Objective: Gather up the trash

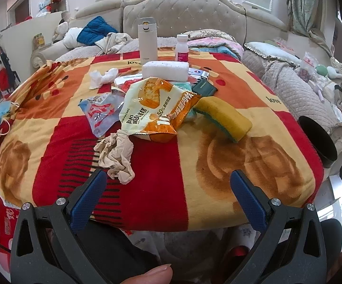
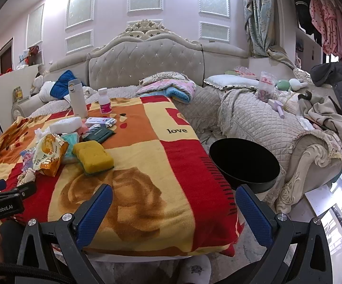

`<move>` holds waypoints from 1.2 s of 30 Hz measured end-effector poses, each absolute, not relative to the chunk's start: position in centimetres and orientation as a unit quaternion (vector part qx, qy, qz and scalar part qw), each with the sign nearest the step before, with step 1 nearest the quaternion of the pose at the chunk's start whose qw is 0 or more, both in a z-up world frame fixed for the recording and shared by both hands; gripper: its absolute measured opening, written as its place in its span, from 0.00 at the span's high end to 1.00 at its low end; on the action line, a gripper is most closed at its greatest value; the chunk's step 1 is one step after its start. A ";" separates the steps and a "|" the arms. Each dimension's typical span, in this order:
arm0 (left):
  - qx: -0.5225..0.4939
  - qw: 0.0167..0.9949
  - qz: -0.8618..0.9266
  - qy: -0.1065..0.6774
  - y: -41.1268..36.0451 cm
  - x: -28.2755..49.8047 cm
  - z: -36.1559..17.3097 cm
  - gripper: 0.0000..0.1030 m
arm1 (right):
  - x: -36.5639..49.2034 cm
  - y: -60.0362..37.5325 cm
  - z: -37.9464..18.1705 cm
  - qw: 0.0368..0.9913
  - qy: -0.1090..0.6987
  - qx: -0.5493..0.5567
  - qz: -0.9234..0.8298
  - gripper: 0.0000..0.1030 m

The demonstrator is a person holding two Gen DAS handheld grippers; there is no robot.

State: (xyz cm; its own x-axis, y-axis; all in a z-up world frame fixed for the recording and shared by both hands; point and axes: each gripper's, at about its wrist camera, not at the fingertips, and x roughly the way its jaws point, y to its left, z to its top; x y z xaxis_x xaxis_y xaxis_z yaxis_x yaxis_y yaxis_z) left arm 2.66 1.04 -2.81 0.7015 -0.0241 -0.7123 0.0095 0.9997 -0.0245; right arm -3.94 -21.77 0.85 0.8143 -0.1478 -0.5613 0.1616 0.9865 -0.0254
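The crumpled beige paper (image 1: 116, 157) lies on the checked blanket (image 1: 161, 189) just ahead of my left tool (image 1: 168, 179), nearest its left finger, with the orange snack wrapper (image 1: 156, 108) touching it from behind. A clear plastic wrapper (image 1: 102, 113) sits left of that, white tissues (image 1: 103, 75) farther back, and a blue face mask (image 1: 1, 116) at the blanket's left edge. A yellow sponge (image 1: 223, 118) rests right of the snack wrapper. The black bin (image 2: 244, 163) stands off the blanket's right side. My left tool is spread wide and holds nothing; my right tool (image 2: 174, 195) is equally wide, empty, above bare blanket.
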 end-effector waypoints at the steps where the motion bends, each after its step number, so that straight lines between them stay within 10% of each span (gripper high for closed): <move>1: -0.009 0.923 -0.009 0.385 1.1 2.6 -2.8 0.00 | -3.9 -21.7 0.8 0.952 0.294 0.011 -0.081 0.00; 36: -0.004 0.928 -0.015 0.371 0.4 1.4 -1.9 0.00 | -5.5 -22.4 1.5 0.957 0.274 0.021 -0.088 0.00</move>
